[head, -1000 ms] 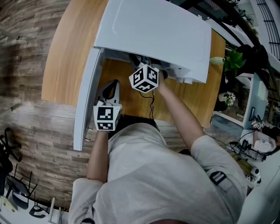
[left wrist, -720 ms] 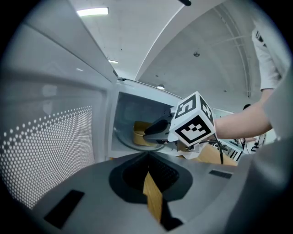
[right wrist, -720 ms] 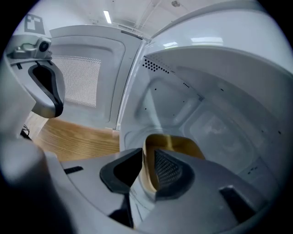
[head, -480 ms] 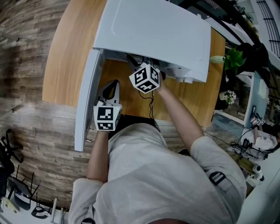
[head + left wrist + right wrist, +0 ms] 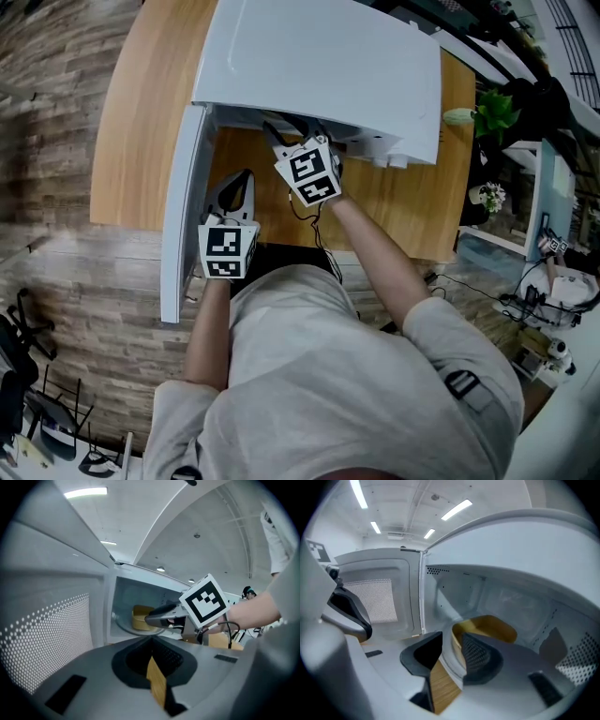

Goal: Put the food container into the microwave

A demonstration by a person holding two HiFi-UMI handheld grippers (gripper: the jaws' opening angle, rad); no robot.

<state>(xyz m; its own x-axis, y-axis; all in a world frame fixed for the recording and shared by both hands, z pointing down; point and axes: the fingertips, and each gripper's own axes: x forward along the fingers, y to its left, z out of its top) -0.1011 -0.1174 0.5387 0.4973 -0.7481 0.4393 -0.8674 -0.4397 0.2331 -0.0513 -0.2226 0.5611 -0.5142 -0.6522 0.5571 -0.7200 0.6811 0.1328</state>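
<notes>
two grippers: right gripper (image 5: 451, 644), inside the microwave (image 5: 319, 56), has jaws just opened apart, the tan food container (image 5: 487, 627) wall between them; left gripper (image 5: 151, 643) jaws together, empty.

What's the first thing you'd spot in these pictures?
The big white microwave on the wooden table, its door swung wide open. Inside sits a tan food container. The right gripper reaches in: its jaws have just been opening, the container's near edge in the gap but not pinched.
</notes>
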